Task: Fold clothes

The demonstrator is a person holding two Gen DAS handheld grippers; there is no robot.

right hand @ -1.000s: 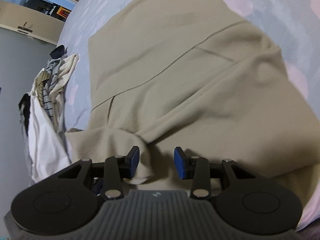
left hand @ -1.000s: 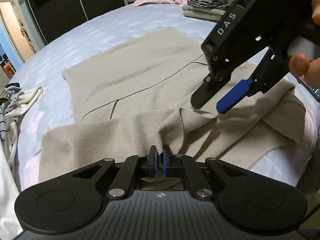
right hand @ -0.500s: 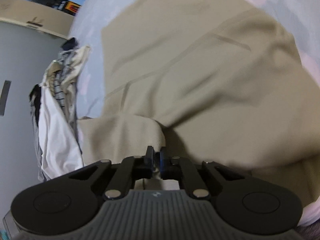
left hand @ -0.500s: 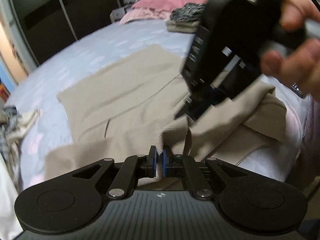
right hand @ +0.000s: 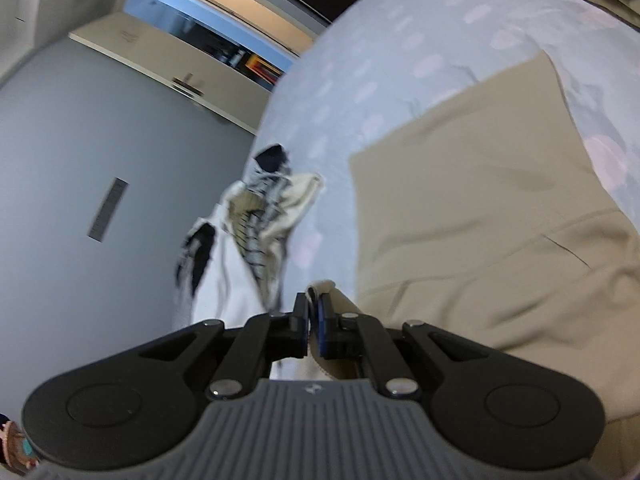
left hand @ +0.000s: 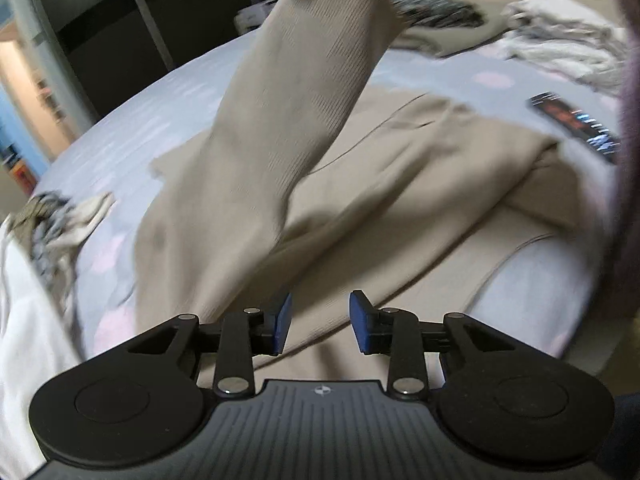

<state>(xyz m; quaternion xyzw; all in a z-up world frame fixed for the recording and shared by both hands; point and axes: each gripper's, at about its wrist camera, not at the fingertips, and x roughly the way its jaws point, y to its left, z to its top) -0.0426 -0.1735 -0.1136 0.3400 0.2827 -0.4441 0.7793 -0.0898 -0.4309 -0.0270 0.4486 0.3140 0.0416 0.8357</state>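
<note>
A: Where's the sweater (left hand: 400, 184) lying?

B: Spread on the bed (left hand: 160, 112), ahead of and below both claws. Its sleeve (left hand: 296, 92) slants up and away from the left claw (left hand: 320, 322), whose jaws have just been opening, nothing between them.

A: And the right claw (right hand: 313, 326)?

B: Pressed together on the sleeve's end, so it's nearer. There's bare bed beyond the sweater; a clothes pile (right hand: 256, 220) sits left.

Bed (left hand: 160, 112), lavender sheet with pink dots, fills mid-frame. Dark wardrobe (left hand: 100, 20) at upper left. Grey door (right hand: 100, 168) at left, right wrist view.
</note>
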